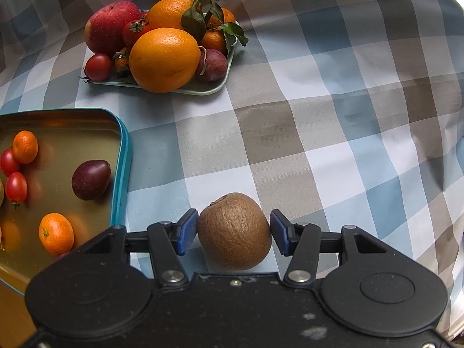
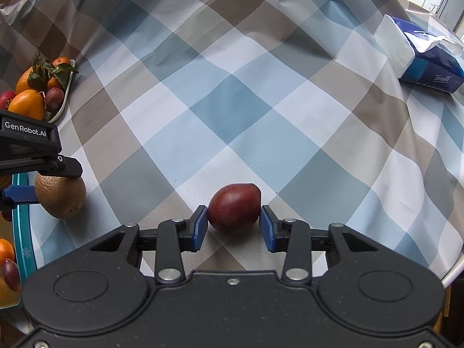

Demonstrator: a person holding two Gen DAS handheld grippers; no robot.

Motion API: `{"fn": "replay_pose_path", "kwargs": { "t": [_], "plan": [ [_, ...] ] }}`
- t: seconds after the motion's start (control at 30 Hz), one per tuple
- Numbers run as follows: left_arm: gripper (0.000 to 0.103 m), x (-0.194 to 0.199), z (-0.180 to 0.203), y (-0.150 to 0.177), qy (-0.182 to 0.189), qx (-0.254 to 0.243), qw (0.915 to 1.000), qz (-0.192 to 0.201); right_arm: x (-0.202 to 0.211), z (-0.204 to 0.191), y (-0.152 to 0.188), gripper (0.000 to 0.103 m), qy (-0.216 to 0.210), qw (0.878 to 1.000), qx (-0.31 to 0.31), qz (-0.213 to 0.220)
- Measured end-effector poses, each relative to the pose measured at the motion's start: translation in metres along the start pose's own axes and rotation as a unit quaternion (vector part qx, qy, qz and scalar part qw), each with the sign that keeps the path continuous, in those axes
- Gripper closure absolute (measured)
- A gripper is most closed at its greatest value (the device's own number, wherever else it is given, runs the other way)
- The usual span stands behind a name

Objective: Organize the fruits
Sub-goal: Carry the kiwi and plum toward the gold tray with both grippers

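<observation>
My left gripper (image 1: 234, 232) has its blue pads on both sides of a brown kiwi (image 1: 234, 231), which appears held; the kiwi also shows in the right wrist view (image 2: 62, 195). My right gripper (image 2: 234, 226) is around a dark red plum (image 2: 235, 207) on the checked cloth, left pad touching, a small gap at the right pad. A teal tin (image 1: 123, 156) at left holds mandarins, cherry tomatoes and a plum (image 1: 90, 179). A pale green tray (image 1: 203, 87) holds oranges, an apple, tomatoes and a plum.
A checked blue, white and taupe tablecloth (image 2: 232, 101) covers the table. A blue tissue pack (image 2: 420, 55) lies at the far right. The table edge shows at the right.
</observation>
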State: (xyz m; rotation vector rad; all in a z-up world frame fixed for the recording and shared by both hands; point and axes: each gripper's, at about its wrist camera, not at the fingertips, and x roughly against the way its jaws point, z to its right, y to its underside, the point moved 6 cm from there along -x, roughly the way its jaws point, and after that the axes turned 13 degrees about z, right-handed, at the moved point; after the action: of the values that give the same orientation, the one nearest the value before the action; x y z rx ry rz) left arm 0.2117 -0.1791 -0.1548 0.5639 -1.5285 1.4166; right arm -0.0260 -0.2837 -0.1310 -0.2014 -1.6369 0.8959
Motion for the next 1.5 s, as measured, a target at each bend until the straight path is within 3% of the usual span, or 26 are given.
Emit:
{"fn": "replay_pose_path", "kwargs": {
  "t": [0.47, 0.53, 0.7, 0.87, 1.07, 1.23, 1.33, 1.5],
  "plan": [
    [0.048, 0.017, -0.063, -0.015, -0.048, 0.036, 0.9980, 0.019, 0.008, -0.041, -0.004, 0.055, -0.041, 0.999, 0.026, -0.001],
    [0.048, 0.022, -0.075, -0.018, -0.057, 0.042, 0.9971, 0.027, 0.012, -0.052, -0.005, 0.063, -0.049, 0.998, 0.035, 0.005],
    [0.048, 0.034, -0.100, -0.026, -0.057, 0.068, 0.9954, 0.036, 0.025, -0.090, -0.006, 0.064, -0.079, 0.993, 0.083, 0.032],
    [0.048, 0.038, -0.111, -0.027, -0.059, 0.072, 0.9949, 0.040, 0.021, -0.107, 0.002, 0.064, -0.060, 0.986, 0.146, 0.055],
    [0.048, 0.040, -0.103, -0.028, -0.048, 0.063, 0.9960, 0.043, 0.023, -0.092, -0.012, 0.064, -0.086, 0.990, 0.100, 0.043],
    [0.048, 0.034, -0.082, -0.022, -0.034, 0.031, 0.9982, 0.037, 0.020, -0.062, -0.031, 0.060, -0.062, 0.995, 0.048, 0.054],
    [0.048, 0.030, -0.073, -0.018, -0.025, 0.023, 0.9990, 0.028, 0.011, -0.046, -0.035, 0.060, -0.053, 0.997, 0.026, 0.040],
    [0.048, 0.026, -0.068, -0.017, -0.024, 0.019, 0.9992, 0.025, -0.001, -0.041, -0.032, 0.060, -0.084, 0.996, -0.025, 0.005]
  ]
}}
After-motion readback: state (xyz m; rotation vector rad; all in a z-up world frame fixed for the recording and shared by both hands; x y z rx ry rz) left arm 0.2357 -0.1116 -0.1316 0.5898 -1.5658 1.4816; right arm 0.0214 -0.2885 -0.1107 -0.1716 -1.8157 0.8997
